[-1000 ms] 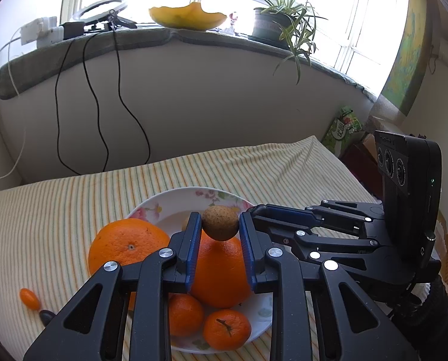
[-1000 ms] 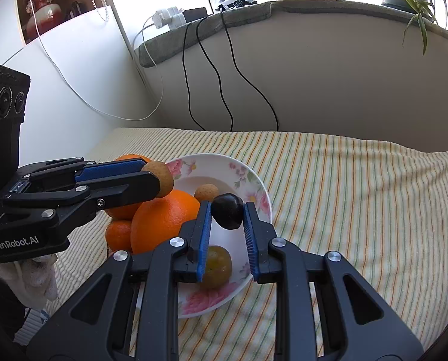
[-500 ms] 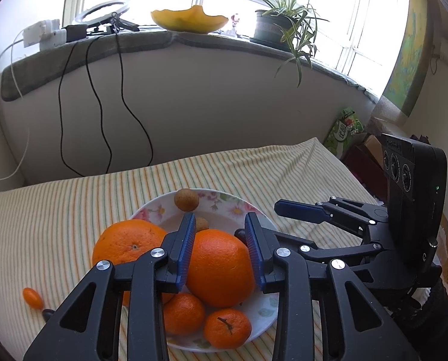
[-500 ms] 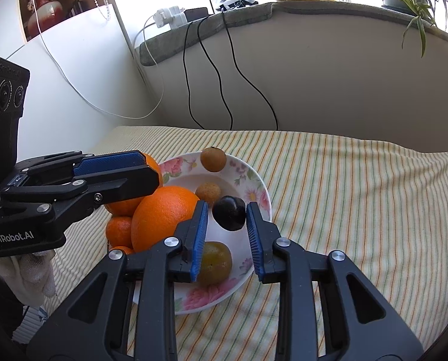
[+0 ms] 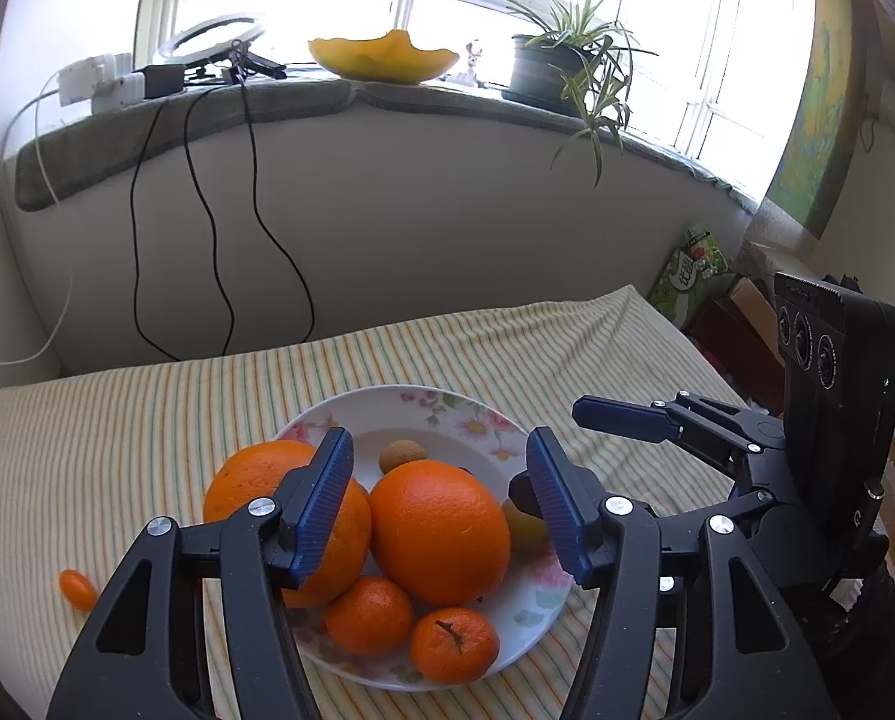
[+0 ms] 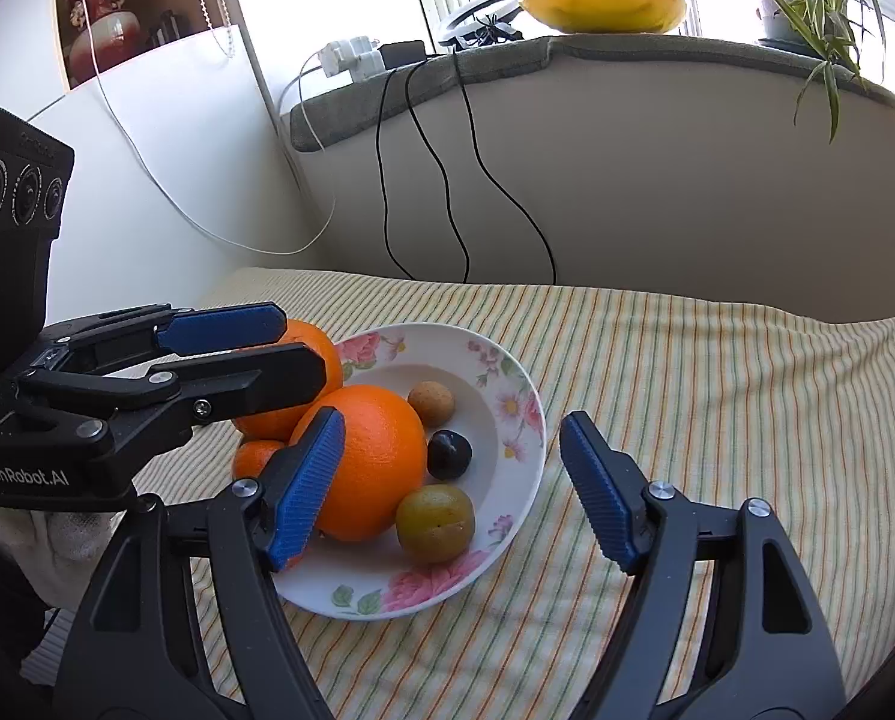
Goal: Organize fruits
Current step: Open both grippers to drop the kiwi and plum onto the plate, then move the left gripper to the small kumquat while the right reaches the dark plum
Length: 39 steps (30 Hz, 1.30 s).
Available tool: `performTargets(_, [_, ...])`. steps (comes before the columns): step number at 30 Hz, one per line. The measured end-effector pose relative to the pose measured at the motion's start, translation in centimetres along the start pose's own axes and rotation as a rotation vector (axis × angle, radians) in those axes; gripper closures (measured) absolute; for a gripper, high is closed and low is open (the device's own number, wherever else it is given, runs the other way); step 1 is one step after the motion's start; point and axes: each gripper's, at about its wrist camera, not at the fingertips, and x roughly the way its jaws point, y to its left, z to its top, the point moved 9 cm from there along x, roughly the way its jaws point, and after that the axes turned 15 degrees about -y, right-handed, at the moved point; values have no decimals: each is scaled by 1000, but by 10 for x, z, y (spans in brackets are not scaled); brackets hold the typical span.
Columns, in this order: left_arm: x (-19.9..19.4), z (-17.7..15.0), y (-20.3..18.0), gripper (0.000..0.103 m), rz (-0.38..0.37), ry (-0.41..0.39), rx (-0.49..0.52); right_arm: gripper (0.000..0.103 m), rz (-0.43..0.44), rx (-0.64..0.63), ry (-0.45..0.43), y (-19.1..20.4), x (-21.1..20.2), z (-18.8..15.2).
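Both black hand-held grippers, left point(image 5: 441, 510) and right point(image 6: 453, 480), hang wide open and empty over the flowered white china plate point(image 6: 528, 420), centre frame, heaped with oranges point(image 5: 441, 531), a dark plum point(image 6: 449, 453) and others. One small orange kumquat point(image 5: 77, 588), lower left on the striped cloth, apparently remains.

Black plastic left gripper point(image 5: 441, 504) and right gripper point(image 6: 453, 486), ribbed blue pads point(image 6: 306, 483), silver screws. White "GenRobot.AI" lettering on the left body, three round lenses on each black camera block point(image 5: 837, 372). White glove point(image 6: 57, 540) beneath.
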Motion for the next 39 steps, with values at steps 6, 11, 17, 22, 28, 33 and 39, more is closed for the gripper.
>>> performTargets(6, [-6, 0, 0, 42, 0, -7, -1, 25, -3, -7, -4, 4, -5, 1])
performTargets(11, [-14, 3, 1, 41, 2, -23, -1, 23, -7, -17, -12, 11, -11, 3])
performTargets(17, [-25, 6, 4, 41, 8, -42, -3, 23, -3, -39, -15, 23, -15, 5])
performTargets(22, [-34, 9, 11, 41, 19, -58, -15, 22, 10, -59, -22, 38, -18, 8])
performTargets(28, [-46, 9, 29, 41, 46, -74, -37, 22, 34, -83, -33, 60, -23, 13])
performTargets(33, [-57, 8, 53, 41, 77, -85, -60, 23, 66, -103, -38, 81, -23, 15])
performTargets(39, [-68, 3, 86, 41, 124, -92, -101, 23, 113, -135, -22, 110, -14, 11])
